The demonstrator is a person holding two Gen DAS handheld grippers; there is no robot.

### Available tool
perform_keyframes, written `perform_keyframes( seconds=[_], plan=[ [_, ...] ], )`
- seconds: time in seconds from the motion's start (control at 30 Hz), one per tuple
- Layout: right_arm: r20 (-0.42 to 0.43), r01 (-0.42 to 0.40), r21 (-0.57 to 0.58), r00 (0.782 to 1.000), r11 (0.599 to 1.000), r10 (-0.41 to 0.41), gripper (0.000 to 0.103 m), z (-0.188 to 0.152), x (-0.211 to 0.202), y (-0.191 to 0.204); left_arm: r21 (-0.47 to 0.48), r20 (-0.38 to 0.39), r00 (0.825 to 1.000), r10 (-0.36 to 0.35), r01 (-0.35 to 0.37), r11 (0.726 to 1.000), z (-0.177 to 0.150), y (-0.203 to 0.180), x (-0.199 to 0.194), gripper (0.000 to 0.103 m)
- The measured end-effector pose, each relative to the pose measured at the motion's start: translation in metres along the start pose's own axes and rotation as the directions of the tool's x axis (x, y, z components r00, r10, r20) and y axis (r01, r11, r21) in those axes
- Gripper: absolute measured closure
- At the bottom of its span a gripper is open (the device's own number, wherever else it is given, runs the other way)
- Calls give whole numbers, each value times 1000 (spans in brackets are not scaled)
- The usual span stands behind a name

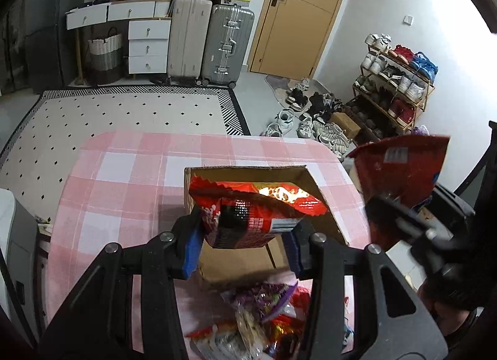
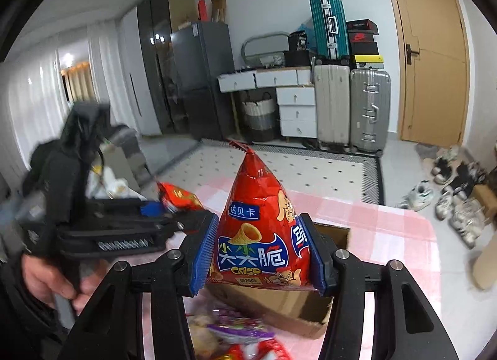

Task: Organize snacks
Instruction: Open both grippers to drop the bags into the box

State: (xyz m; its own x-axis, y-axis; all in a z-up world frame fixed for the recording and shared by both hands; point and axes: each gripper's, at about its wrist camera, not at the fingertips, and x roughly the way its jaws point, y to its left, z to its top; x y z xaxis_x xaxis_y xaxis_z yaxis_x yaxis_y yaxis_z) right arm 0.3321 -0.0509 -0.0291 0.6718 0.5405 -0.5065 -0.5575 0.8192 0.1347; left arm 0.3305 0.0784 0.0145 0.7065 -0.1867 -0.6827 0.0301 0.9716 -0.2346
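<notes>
Left gripper (image 1: 245,236) closed on a red snack bag (image 1: 251,211), held over the open cardboard box (image 1: 326,201) on the pink checked table (image 1: 124,180); long axis roughly left to right, crimped edge toward the far side. Right gripper (image 2: 261,254) clamped on a red cone-crisp bag (image 2: 264,232), upright, tip pointing up, just near of the box. Both likely light, puffy, slippery foil, contents fragile; best pinched gently at a seam. More loose snacks (image 1: 264,313) piled nearer.
</notes>
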Motion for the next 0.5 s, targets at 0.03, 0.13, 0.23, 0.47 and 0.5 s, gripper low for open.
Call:
perform_keyframes(
  seconds=[0.03, 0.13, 0.23, 0.47, 0.5],
  plan=[
    [-11, 4, -9, 1000, 1000, -4, 50, 0, 9, -1, -1, -11, 1000, 4, -4, 1000, 3, 1, 8, 62],
    [-43, -2, 2, 999, 1000, 2, 50, -3, 32, -11, 12, -42, 999, -3, 4, 1000, 7, 0, 33, 62],
    [-70, -5, 29, 998, 1000, 7, 50, -11, 53, -24, 3, -74, 997, 4, -3, 1000, 5, 3, 62, 62],
    [-130, -11, 85, 991, 996, 22, 50, -31, 99, -53, -19, -145, 989, -13, 10, 1000, -4, 9, 120, 62],
    [-135, -12, 97, 991, 995, 25, 50, -34, 104, -56, -15, -155, 988, -13, 10, 1000, -4, 8, 127, 62]
  ],
)
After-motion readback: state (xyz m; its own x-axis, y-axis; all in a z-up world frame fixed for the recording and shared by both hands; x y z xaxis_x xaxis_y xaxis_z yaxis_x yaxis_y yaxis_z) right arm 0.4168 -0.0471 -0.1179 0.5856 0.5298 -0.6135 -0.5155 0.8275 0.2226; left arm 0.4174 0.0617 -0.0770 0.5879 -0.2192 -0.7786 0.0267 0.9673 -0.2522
